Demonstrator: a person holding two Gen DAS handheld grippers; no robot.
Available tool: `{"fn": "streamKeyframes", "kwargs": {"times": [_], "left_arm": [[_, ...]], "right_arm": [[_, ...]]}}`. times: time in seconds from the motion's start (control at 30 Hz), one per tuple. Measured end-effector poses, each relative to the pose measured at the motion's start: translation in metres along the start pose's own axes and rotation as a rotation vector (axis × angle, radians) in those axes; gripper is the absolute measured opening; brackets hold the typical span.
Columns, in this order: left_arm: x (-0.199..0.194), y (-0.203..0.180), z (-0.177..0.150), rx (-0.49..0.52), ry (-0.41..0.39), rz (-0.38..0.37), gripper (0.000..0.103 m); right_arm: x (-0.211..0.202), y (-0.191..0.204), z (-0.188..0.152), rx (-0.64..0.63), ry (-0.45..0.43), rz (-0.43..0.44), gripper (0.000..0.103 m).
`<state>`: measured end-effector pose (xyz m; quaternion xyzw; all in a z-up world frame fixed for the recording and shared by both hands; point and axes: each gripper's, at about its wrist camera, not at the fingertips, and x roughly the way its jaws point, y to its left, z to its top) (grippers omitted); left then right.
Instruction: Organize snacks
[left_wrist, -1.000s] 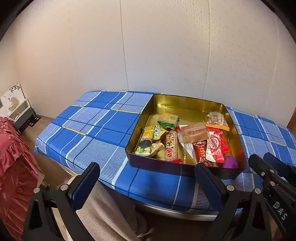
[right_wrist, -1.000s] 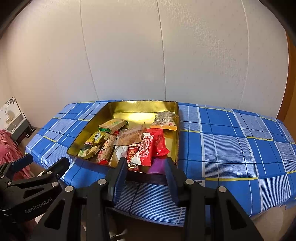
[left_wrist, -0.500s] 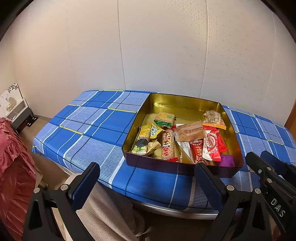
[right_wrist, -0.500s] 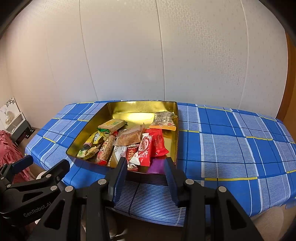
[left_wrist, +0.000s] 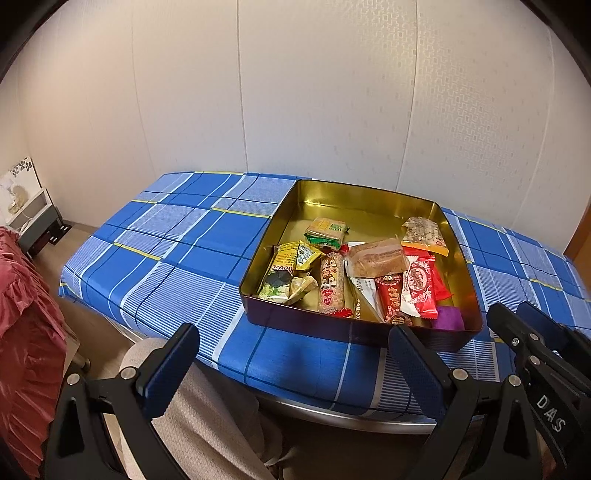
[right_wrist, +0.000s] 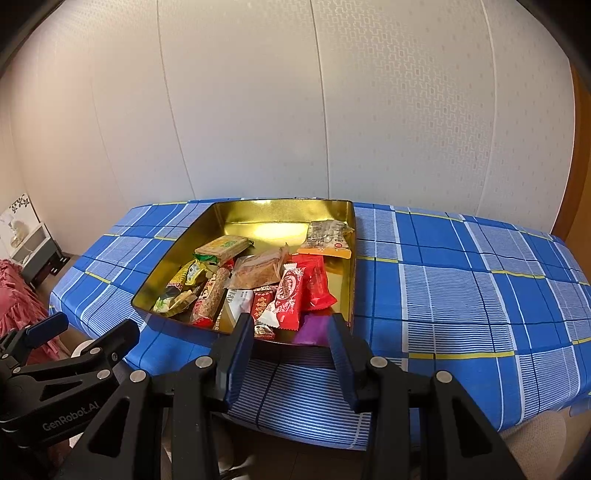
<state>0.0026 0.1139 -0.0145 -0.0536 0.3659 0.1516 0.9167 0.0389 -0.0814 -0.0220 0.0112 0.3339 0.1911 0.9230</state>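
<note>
- Left wrist view: the left claw (left_wrist: 291, 354) hangs over the near edge of the worktop (left_wrist: 177, 258), its jaws spread wide with nothing between them.
- Right wrist view: the right claw (right_wrist: 291, 345) hovers just short of the tin (right_wrist: 352, 258), jaws partly apart and empty.
- Inside the gold tin the snacks (left_wrist: 369, 273) lie piled toward its near side; the far part of the floor is bare.
- A clear packet with an orange edge (right_wrist: 327, 238) lies at the tin's far right wall.
- A purple packet (right_wrist: 314, 328) lies in the near right corner, just ahead of the right claw.
- Blue plaid cloth covers the worktop.
- A person's knee in beige fabric (left_wrist: 199, 417) shows under the left claw.
</note>
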Motion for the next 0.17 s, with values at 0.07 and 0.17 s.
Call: {"fn": "streamKeyframes", "kwargs": {"times": [0.07,0.17], "left_arm": [[-0.0014,-0.0009,-0.0008,0.004,-0.01,0.008,0.103],[-0.0024,-0.0021,-0.0008,0.013,-0.019,0.012,0.103]], "right_arm": [[-0.0001,-0.0003,-0.0001,0.003,-0.002,-0.001,0.042],[0.0001,-0.0008,-0.0001,0.004,-0.001,-0.001,0.042]]}}
